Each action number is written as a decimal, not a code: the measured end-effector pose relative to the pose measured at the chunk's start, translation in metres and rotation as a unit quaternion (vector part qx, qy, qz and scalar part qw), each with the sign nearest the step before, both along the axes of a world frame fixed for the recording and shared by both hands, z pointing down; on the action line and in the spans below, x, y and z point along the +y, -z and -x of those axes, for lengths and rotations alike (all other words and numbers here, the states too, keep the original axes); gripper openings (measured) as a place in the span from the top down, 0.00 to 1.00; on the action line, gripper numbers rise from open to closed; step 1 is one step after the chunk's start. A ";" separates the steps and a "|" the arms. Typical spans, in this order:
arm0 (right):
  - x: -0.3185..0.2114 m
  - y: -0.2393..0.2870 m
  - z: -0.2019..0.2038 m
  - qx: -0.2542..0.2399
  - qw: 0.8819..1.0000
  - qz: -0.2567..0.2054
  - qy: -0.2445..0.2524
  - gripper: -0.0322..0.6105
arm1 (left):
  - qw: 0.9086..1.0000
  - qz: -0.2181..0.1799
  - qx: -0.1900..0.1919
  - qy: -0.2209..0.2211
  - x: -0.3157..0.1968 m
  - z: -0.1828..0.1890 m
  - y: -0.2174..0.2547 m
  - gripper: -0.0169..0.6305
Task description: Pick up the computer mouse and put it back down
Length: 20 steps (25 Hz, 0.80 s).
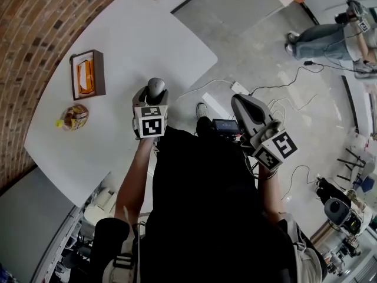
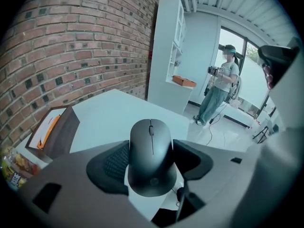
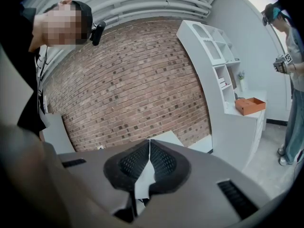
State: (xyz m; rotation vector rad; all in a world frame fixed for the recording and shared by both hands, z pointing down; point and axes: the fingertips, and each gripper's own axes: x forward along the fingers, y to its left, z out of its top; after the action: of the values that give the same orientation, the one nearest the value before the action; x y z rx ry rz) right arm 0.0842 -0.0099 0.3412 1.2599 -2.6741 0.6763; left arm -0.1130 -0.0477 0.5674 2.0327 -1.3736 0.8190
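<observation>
The matte black, rounded computer mouse (image 2: 151, 153) sits clamped between the pads of the left gripper (image 1: 155, 94), over the near edge of the white rectangular table (image 1: 135, 34). The right gripper (image 3: 149, 146) is off that table's edge, fingers together and empty.

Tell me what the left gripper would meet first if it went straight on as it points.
Probably the white tabletop: the left gripper, shut on the black computer mouse, points down at it; the gap is unclear.
</observation>
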 end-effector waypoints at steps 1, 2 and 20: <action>0.001 -0.001 -0.001 0.006 1.000 0.000 0.000 0.92 | 1.000 0.007 -0.002 -0.001 0.001 0.001 -0.006 0.51; 0.001 -0.002 -0.001 0.011 1.000 0.001 0.000 0.92 | 1.000 0.015 -0.002 0.000 0.002 0.003 -0.012 0.51; 0.004 -0.003 -0.012 0.043 0.999 0.006 -0.022 0.92 | 0.994 0.108 -0.023 0.006 0.010 0.009 -0.100 0.51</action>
State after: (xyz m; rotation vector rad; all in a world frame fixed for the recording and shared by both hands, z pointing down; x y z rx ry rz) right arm 0.0960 -0.0058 0.3442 1.3164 -2.5776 0.6280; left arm -0.1219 -0.0378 0.6673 1.8475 -1.2614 0.9708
